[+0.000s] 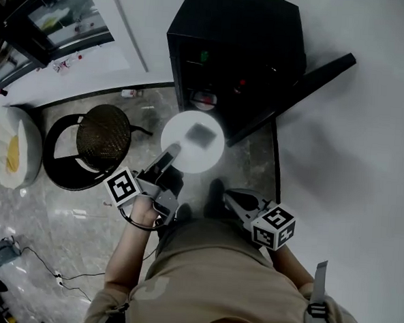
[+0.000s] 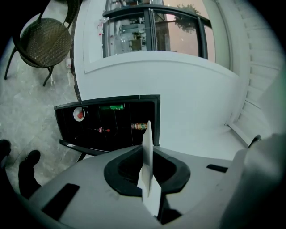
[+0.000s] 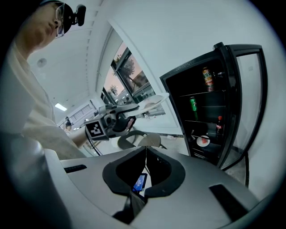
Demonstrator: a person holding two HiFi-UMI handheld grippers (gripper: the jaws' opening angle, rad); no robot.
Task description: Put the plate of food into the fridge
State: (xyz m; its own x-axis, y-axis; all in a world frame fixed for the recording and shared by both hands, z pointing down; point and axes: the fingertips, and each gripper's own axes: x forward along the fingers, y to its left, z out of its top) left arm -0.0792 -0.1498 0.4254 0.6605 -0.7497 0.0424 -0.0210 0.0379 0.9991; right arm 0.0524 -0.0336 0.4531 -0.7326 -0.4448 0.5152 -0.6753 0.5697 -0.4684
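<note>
A white plate (image 1: pixel 189 150) carries a dark square of food (image 1: pixel 202 133) and is held level in front of the black fridge (image 1: pixel 230 36). My left gripper (image 1: pixel 171 151) is shut on the plate's near-left rim. In the left gripper view the plate (image 2: pixel 147 156) shows edge-on between the jaws, with the open fridge (image 2: pixel 111 123) beyond. My right gripper (image 1: pixel 229 193) hangs lower and to the right, shut with nothing in it. Its own view shows the jaws of the right gripper (image 3: pixel 145 152) meeting, the fridge (image 3: pixel 210 112) and the held plate (image 3: pixel 154 102).
The fridge door (image 1: pixel 298 88) swings open to the right. Shelves hold a green can (image 2: pixel 111 107), a bottle (image 2: pixel 138 126) and a small plate of red food (image 2: pixel 78 114). A wicker chair (image 1: pixel 102 136) stands to the left, a white cushion (image 1: pixel 10 152) beyond it. A cable (image 1: pixel 58 275) lies on the floor.
</note>
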